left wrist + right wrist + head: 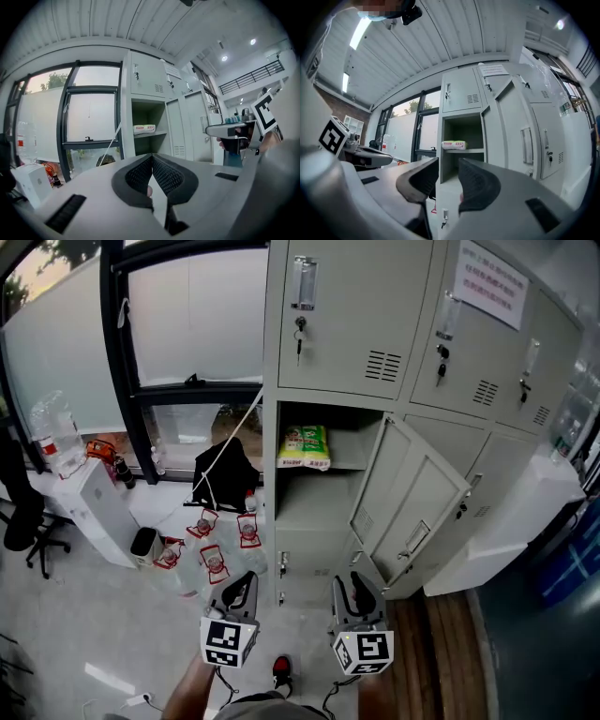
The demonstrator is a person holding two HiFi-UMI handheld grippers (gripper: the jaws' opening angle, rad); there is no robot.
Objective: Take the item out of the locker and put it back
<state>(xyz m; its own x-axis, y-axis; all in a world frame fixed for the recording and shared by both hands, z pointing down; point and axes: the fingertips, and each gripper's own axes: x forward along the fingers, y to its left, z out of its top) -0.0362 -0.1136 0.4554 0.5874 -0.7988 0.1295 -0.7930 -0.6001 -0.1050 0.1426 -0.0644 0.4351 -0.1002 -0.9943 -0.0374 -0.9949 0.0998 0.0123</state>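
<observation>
Locker compartment point(309, 510): front open, approach from straight ahead free. Shelf point(354, 463): package point(305, 448) at left end, right part bare. Below shelf: open room. Door point(412, 512): swung out on the right, bounding that side. Floor point(103, 615) left: bottles point(214, 561), black bag point(225, 470).

Locker point(328, 324): pale grey all over, with dark slotted vents on the doors. Packet point(305, 448) at the shelf's front edge: green and white. Notice point(489, 282) on an upper door: white with red print. Window frame point(117, 352): black. Bag point(225, 474) on the floor by the locker's left edge: black. Left gripper point(242, 589) and right gripper point(356, 589): grey, pads point(138, 176) black with a fine mesh texture. Marker cubes point(228, 641): white with black square patterns. Floor strip point(441, 634) at the right: brown wood.
</observation>
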